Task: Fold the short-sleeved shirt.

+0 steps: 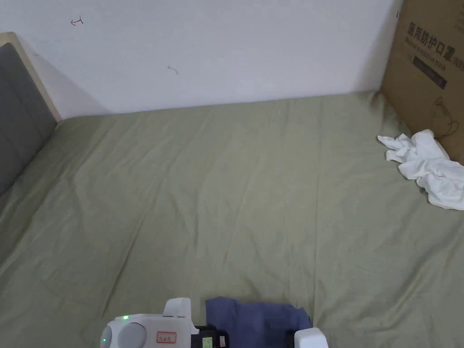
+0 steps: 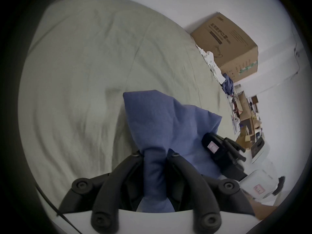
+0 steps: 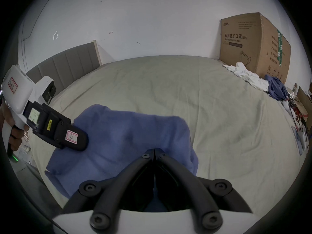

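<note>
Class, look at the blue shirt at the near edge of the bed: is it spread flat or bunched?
Bunched. The blue shirt lies in a rumpled heap, and a gathered fold of it is pinched in the left gripper.

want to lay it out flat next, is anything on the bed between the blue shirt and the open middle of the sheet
Nothing visible. The blue shirt hangs from the left gripper and right gripper at the near edge; the green sheet ahead is bare. The white cloth lies off right by the cardboard box.

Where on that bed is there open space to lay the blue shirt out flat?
The green sheet lies bare from the headboard across to the middle. It's crowded by the cardboard box, where white clothes sit.
</note>
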{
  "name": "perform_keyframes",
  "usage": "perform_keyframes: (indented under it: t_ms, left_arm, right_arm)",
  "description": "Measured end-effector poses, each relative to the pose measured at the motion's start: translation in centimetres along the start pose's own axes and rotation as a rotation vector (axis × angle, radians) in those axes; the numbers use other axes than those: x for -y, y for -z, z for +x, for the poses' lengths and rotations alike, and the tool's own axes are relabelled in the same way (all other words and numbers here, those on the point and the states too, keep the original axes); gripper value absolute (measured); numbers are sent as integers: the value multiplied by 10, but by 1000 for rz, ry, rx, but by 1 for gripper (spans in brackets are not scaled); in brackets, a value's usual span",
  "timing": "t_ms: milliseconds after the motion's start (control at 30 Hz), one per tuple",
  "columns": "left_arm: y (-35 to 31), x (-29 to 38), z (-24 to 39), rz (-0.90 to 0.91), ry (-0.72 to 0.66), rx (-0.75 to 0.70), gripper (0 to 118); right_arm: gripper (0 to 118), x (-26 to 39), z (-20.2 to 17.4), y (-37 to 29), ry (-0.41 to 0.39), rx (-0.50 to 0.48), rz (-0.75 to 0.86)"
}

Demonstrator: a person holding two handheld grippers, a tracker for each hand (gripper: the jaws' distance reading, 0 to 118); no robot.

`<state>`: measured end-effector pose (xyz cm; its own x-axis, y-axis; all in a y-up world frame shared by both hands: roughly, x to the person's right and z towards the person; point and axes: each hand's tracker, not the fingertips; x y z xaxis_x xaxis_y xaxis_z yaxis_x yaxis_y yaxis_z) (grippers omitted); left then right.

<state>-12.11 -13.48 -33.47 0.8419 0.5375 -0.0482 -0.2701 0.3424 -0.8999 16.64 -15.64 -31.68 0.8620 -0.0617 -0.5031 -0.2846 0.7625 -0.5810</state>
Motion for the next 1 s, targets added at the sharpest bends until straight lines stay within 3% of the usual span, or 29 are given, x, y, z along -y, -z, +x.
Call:
perform_keyframes:
  t_ms: [233, 433, 667, 933, 1000]
  left_arm:
    - [-78, -37, -48, 47, 111, -117, 18]
    - [-169, -48, -137, 78, 68, -338, 18]
    - [-264, -41, -245, 105, -90, -552, 18]
    - [-267, -29, -299, 83, -211, -591, 19]
    - [-263, -30, -295, 77, -211, -599, 28]
  right_arm:
    - [0, -63, -14, -37, -70, -55, 179]
    - [0, -121, -43, -54, -141, -96, 289]
    - [0, -164, -73, -49, -157, -140, 360]
    - [0, -178, -84, -36, -163, -151, 353]
    - [0, -179, -82, -36, -154, -151, 350]
